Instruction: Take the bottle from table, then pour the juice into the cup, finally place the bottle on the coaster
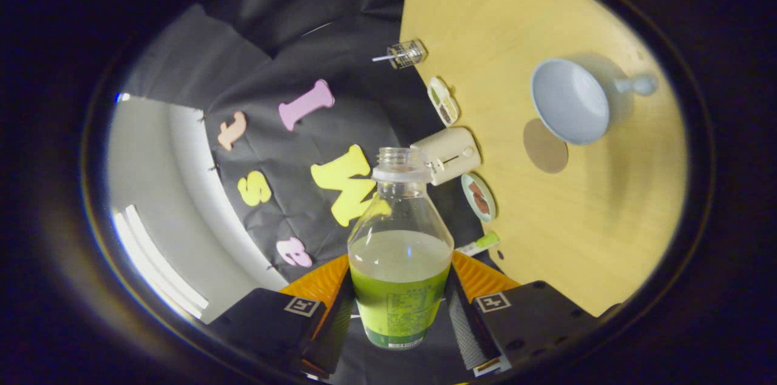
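Wooden table [546, 239] carries the cup [570, 102] and coaster [545, 146]; jaws clamp the uncapped bottle [399, 251].

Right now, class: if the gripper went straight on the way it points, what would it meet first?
The gripper holds the bottle; straight beyond its mouth lies the toaster, probably first, though depth is unclear.

Clear bottle [400, 251], pale liquid, green label with small print, gripped between the gripper [400, 312] fingers. Pale blue cup [569, 101]. Brown round coaster [545, 146]. Light wood table [583, 221]. Cream toaster [449, 155].
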`<state>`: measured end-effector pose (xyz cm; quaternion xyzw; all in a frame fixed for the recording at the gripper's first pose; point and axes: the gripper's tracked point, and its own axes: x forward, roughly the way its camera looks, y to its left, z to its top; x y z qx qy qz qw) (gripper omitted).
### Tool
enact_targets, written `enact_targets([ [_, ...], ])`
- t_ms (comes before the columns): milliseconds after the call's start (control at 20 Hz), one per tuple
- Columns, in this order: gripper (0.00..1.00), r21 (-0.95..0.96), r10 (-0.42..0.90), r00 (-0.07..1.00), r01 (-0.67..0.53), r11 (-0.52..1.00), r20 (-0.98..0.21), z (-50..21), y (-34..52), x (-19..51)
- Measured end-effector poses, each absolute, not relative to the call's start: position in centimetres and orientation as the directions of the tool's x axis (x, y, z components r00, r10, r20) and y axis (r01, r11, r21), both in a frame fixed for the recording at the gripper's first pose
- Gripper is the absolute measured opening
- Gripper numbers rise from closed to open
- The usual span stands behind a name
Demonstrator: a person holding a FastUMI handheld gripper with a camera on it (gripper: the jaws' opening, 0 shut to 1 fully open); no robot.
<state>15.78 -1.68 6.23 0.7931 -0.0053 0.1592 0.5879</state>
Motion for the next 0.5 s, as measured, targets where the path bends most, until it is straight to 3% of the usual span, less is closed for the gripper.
enact_targets([
  [250,0.78,0.973,0.236,0.949,-0.224,0.047,0.207,7.4,-0.8,15.5],
  [500,0.78,0.876,0.235,0.967,-0.195,0.44,0.097,6.7,-1.5,15.4],
])
